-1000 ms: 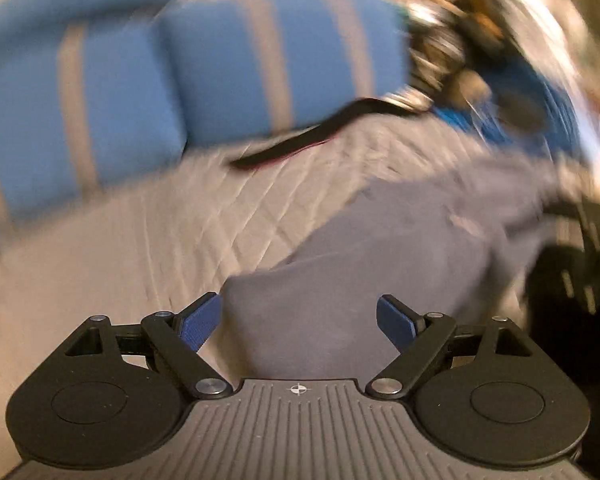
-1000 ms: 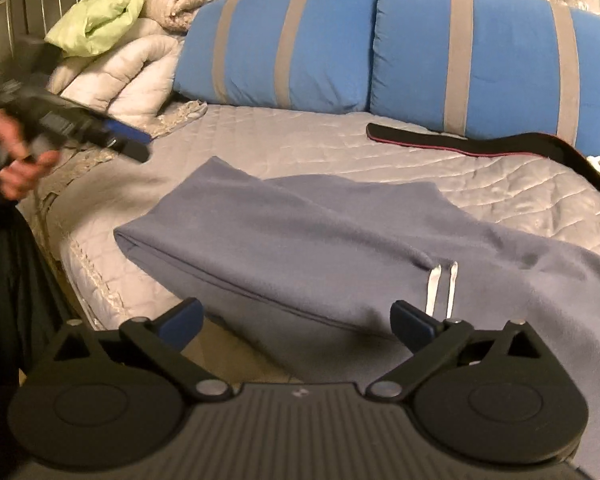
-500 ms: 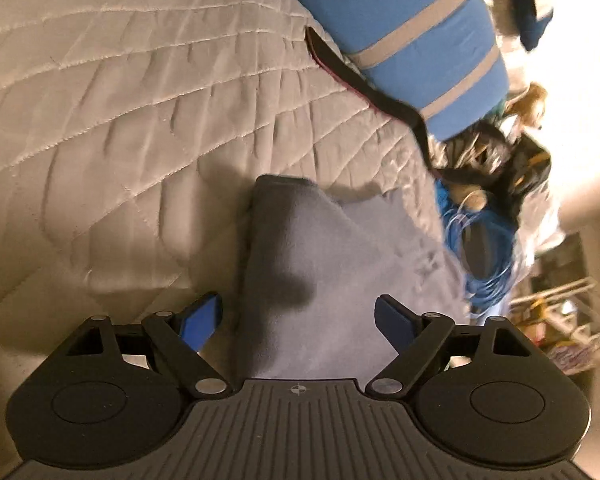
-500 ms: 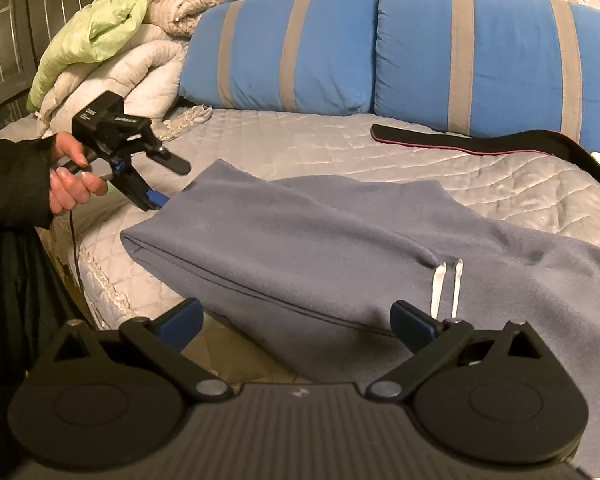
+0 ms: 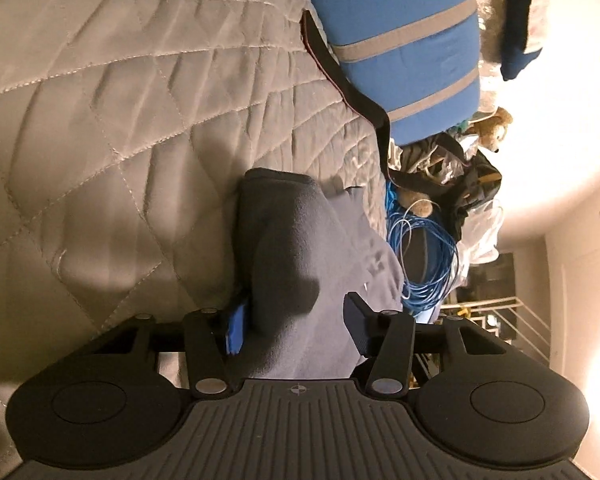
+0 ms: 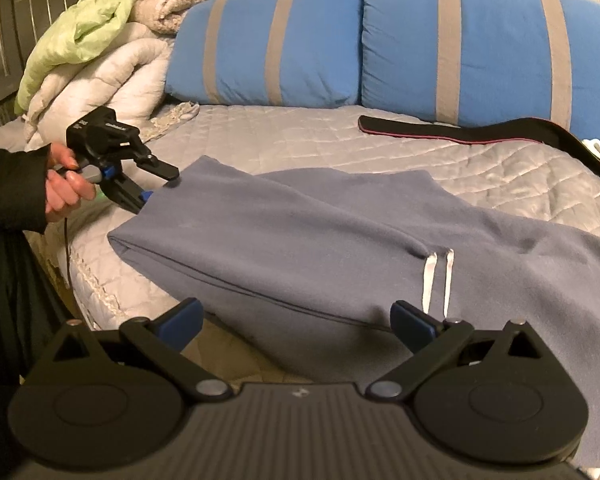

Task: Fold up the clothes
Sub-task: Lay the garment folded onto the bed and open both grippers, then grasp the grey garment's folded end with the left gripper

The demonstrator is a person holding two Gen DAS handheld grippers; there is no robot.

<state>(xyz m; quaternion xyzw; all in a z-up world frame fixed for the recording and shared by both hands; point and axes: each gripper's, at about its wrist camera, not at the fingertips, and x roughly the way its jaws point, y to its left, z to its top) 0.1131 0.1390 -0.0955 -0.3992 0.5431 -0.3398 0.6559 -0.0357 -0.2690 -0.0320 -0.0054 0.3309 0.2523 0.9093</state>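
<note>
Up close from the left wrist, the left gripper (image 5: 296, 328) has its jaws apart around a corner of the grey-blue garment (image 5: 300, 248), with bare quilted bedspread (image 5: 120, 120) to its left. From the right wrist, the right gripper (image 6: 300, 320) gapes wide above the garment's near hem by the bed edge; lettering on the other tool is unreadable.

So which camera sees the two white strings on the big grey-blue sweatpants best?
The right wrist view: both white strings hang in plain sight on the grey-blue sweatpants, just ahead of the right gripper. The left wrist view shows only the pants' corner, no strings.
</note>
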